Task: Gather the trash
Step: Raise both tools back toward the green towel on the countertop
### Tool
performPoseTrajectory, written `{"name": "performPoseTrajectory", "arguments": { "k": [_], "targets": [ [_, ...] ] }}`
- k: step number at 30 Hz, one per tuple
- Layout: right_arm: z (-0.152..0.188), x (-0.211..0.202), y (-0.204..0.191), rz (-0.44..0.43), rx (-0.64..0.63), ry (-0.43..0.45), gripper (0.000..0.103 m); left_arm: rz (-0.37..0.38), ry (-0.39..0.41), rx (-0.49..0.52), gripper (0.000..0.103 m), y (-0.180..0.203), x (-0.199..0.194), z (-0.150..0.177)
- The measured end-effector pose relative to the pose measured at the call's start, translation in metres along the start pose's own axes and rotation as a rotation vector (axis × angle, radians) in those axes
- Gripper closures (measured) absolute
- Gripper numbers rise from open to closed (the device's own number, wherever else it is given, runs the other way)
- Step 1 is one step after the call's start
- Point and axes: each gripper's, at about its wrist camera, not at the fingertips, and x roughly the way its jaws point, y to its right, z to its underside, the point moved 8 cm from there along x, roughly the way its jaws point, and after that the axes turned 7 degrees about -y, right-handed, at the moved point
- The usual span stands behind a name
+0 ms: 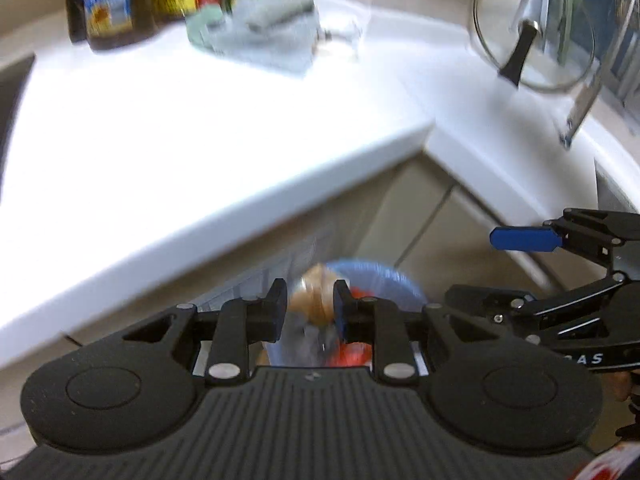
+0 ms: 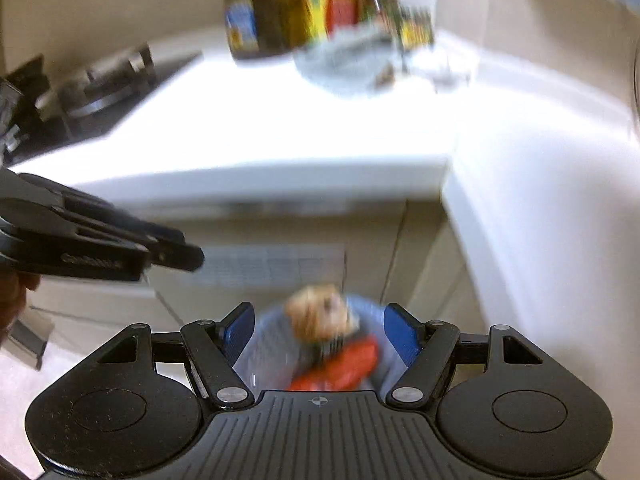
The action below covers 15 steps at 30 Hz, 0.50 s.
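Both grippers above bin (image 2: 280, 356) on floor below worktop (image 1: 192, 128) corner; tan wad (image 2: 320, 316) and red wrapper (image 2: 344, 364) inside; left gripper (image 1: 310, 308) jaws narrow, empty; right gripper (image 2: 320, 330) jaws wide, empty

Both wrist cameras are looking steeply down, side by side, sharing the white bench (image 1: 200, 152) corner and blue bin (image 2: 272, 352) below.

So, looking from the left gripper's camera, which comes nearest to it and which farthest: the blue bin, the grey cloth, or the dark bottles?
1. Blue bin, just beyond and below the left gripper, on the floor.
2. Grey cloth, across the white counter, near the wall.
3. Dark bottles, at the back left; only slightly beyond the cloth.
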Motion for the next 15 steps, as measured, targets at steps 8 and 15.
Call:
{"name": "performPoseTrajectory", "arguments": {
  "k": [8,15],
  "targets": [
    [-0.053,-0.014,0.013,0.006,0.008,0.097,0.032,-0.057,0.104,-0.036,0.076,-0.009,-0.023,-0.044],
    [-0.082,-0.014,0.045,0.002,0.04,0.12,0.032,-0.104,0.157,-0.035,0.061,-0.014,-0.032,-0.081]
  ]
}}
